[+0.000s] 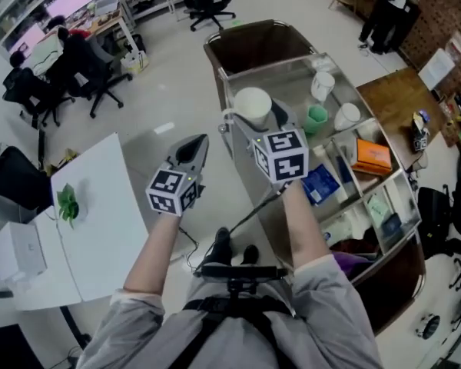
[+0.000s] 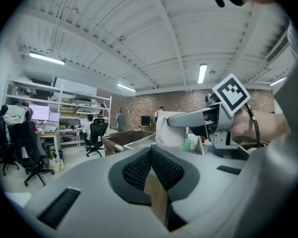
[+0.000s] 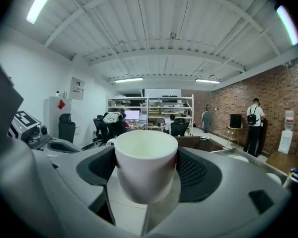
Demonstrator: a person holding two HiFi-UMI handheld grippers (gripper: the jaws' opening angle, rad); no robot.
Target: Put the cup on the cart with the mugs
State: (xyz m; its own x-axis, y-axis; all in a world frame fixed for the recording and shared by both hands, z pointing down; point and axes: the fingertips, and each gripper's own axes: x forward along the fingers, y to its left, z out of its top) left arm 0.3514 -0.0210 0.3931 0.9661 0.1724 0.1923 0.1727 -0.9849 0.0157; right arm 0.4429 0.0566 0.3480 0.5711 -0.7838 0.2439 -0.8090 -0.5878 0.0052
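- Right gripper (image 1: pixel 256 123) is clamped on the white ceramic cup (image 3: pixel 145 165), which is held upright at the rim of the metal cart (image 1: pixel 288 62).
- Left gripper (image 1: pixel 194 149) is pressed together, empty.
- White mugs (image 1: pixel 323 85) are stood on the cart.

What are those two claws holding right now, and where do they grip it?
The right gripper holds a white cup upright, jaws pressing opposite sides of its body. The left gripper is shut and holds nothing.

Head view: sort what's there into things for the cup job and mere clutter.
Job: cup, cart, mugs.
Clutter: orange box, blue packet, plant, white box, office chairs.
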